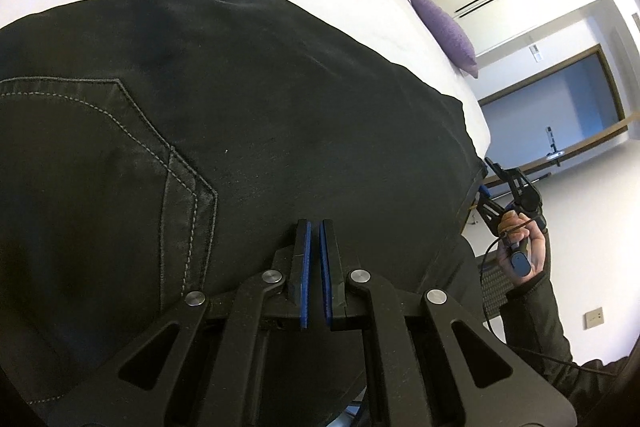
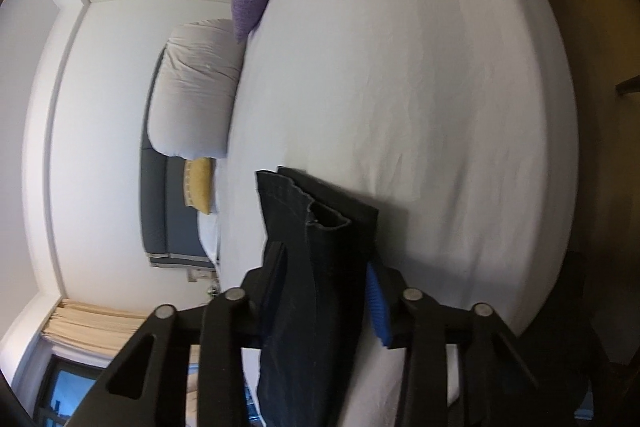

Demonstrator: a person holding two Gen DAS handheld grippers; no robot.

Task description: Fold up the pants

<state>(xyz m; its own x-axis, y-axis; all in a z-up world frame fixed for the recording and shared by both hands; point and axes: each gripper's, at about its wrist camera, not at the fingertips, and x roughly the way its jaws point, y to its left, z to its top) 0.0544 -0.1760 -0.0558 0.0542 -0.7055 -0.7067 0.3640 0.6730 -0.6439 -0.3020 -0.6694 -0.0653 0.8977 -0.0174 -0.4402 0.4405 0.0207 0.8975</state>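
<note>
While right tool (image 2: 320,291) clamps black pants (image 2: 316,267) hem | left tool (image 1: 315,247) nearly closed (empty) | no legible writing

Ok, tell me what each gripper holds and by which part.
The right gripper is shut on the black pants at the hem ends of the legs. The left gripper is nearly closed at the seat; whether it pinches cloth cannot be told.

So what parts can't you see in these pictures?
- Left wrist view: the pants run off the left edge; the left gripper covers their near edge.
- Right wrist view: the cloth hides one finger of the right gripper.
- The bed under the pants is hidden.
</note>
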